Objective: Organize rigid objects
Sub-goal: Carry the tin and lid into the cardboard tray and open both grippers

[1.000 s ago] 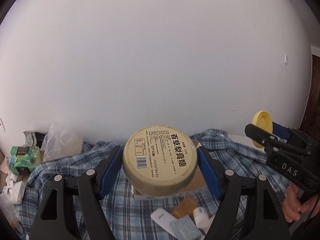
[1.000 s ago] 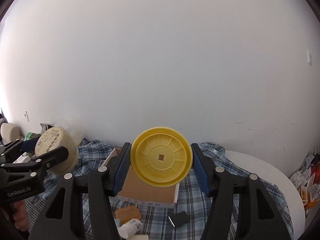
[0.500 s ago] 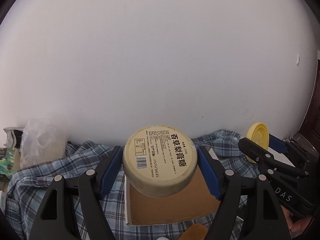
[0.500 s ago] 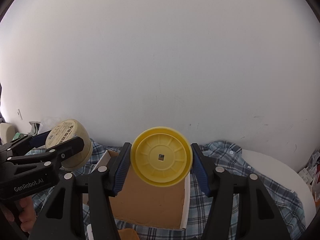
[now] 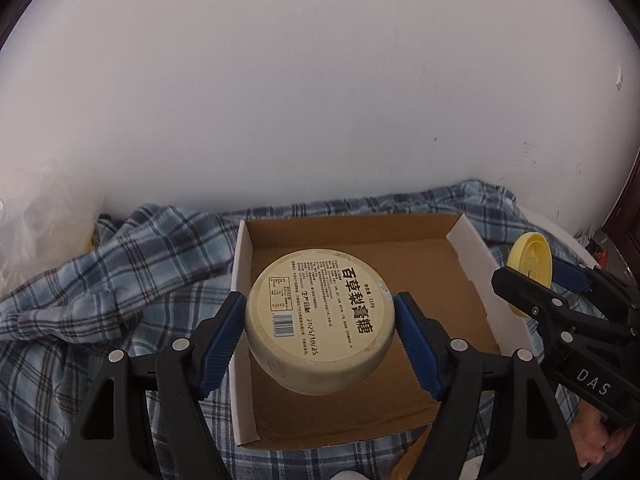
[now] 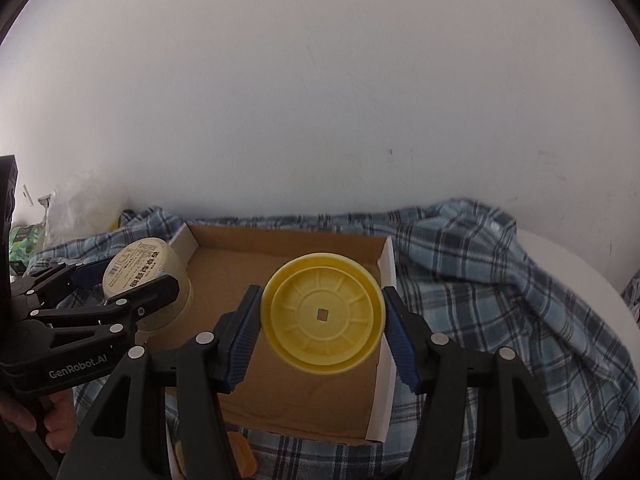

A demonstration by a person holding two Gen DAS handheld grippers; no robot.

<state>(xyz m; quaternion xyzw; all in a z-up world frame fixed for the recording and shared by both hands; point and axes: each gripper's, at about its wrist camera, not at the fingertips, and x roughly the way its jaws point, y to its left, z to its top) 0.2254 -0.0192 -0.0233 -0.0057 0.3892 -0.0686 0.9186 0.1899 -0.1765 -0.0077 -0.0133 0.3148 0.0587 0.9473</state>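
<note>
A crumpled blue plaid cloth (image 5: 120, 280) covers the table around a shallow cardboard tray (image 5: 464, 280) with white outer walls and a plain brown floor. A clear plastic bag (image 5: 44, 220) slumps at the far left against the white wall. The left gripper (image 5: 320, 330) clamps a round cream tub (image 5: 318, 312), its flat printed label facing the camera, above the tray's left half. The right gripper (image 6: 322, 328) grips a ribbed yellow plastic lid (image 6: 322, 312) with 1 square centre hole, above the tray's right side.
</note>
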